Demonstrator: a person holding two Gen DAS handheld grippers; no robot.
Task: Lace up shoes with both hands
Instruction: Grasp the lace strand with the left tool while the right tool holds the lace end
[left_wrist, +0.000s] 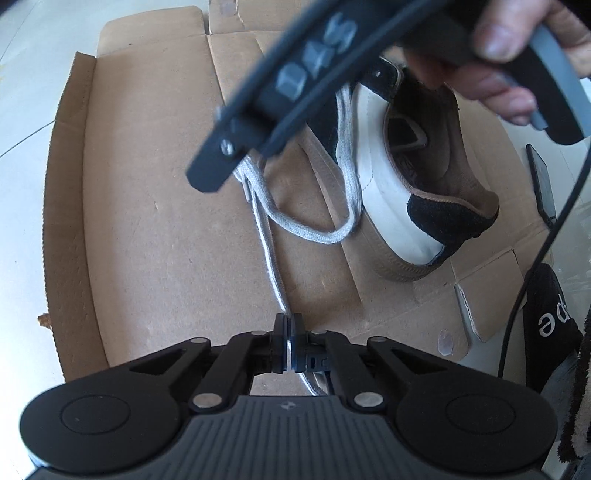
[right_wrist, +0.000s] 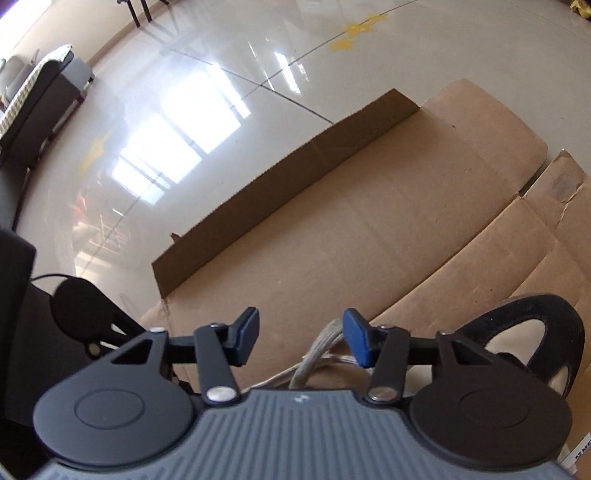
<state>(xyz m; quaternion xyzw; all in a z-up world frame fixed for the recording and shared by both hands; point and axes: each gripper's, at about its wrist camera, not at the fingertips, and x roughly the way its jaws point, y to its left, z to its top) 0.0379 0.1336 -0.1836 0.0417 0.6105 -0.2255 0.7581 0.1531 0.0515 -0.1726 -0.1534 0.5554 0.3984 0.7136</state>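
Left tongs (left_wrist: 287, 334) angled down, clamping shoelace (left_wrist: 271, 254), right tongs (right_wrist: 301, 341) half-spread, empty

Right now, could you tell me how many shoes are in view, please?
1. A single black-and-white shoe lies on the flattened cardboard, right of centre in the left wrist view; the right wrist view catches only its dark edge. A second shoe may lie out of frame.

Shoe (left_wrist: 402, 177) on flattened cardboard (left_wrist: 155, 221)

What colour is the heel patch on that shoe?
Black, on a white shoe with a tan sole; the heel patch shows best in the left wrist view.
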